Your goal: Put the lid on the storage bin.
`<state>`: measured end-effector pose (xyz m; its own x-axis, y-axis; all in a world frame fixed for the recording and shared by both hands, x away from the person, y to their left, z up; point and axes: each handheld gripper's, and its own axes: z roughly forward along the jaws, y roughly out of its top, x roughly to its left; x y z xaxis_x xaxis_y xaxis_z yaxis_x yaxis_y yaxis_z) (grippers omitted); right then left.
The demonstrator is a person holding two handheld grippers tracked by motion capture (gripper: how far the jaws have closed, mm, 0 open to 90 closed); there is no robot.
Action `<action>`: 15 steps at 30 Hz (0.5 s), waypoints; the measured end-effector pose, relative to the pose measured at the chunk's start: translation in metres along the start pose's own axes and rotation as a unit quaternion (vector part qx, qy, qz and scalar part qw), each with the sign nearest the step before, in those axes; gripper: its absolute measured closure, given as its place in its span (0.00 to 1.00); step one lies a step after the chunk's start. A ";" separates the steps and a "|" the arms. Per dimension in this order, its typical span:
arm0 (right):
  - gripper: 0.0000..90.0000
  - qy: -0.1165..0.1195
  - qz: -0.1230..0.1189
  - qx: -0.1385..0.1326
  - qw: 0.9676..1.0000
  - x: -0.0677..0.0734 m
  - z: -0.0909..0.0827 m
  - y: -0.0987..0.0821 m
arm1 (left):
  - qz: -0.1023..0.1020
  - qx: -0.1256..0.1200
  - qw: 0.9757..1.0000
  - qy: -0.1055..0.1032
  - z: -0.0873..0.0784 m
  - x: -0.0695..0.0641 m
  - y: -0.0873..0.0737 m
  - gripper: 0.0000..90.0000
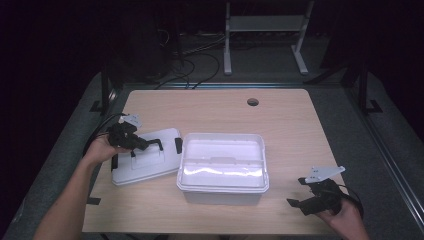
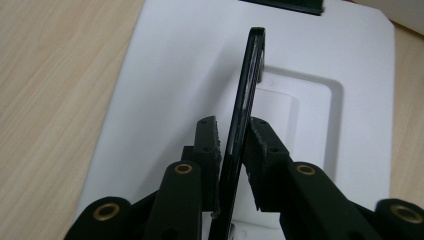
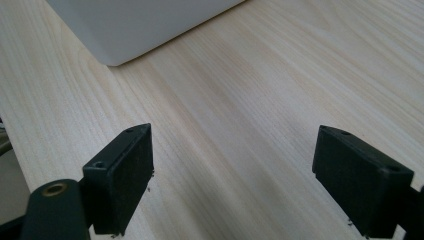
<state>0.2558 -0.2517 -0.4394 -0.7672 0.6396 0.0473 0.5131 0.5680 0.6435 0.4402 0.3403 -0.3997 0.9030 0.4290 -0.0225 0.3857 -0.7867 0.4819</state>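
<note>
Lid (image 1: 145,162) sits flat at 9 o'clock of the open storage box (image 1: 222,167). Left gripper (image 2: 234,145) is pinching its black handle (image 2: 245,115); right gripper (image 3: 232,182) idles wide open at 4 o'clock. I'd lift straight so the handle doesn't slip.

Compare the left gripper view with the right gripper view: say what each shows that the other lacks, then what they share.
Left gripper view: the left gripper shut on the black handle of the white lid. Right gripper view: the right gripper open over bare wood, and a corner of the white box. Both: the wooden table.
</note>
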 end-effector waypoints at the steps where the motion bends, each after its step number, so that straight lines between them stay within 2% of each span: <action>1: 0.18 0.000 0.001 0.001 1.000 0.000 0.000 0.000 | 0.002 0.005 1.000 -0.004 -0.001 -0.001 0.001 0.86; 5: 0.18 0.000 0.000 0.002 1.000 0.001 0.000 0.001 | 0.018 0.019 1.000 -0.009 -0.001 -0.005 0.005 0.91; 6: 0.18 0.000 0.001 0.003 1.000 0.001 0.000 0.001 | 0.026 0.022 0.999 -0.002 -0.001 -0.007 0.007 0.93; 8: 0.18 0.001 0.002 0.002 1.000 0.001 0.001 0.000 | 0.025 0.026 0.999 -0.011 -0.002 -0.008 0.007 0.93; 11: 0.18 0.001 0.001 0.003 1.000 0.001 0.001 0.001 | 0.037 0.036 0.999 -0.012 -0.005 -0.013 0.006 0.94; 15: 0.18 0.000 0.001 0.000 1.000 0.002 0.000 0.000 | 0.039 0.038 0.998 -0.019 -0.017 -0.020 0.000 0.94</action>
<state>0.2549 -0.2501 -0.4394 -0.7657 0.6413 0.0490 0.5152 0.5660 0.6436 0.4189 0.3390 -0.3846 0.9368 0.3493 -0.0213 0.3261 -0.8491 0.4155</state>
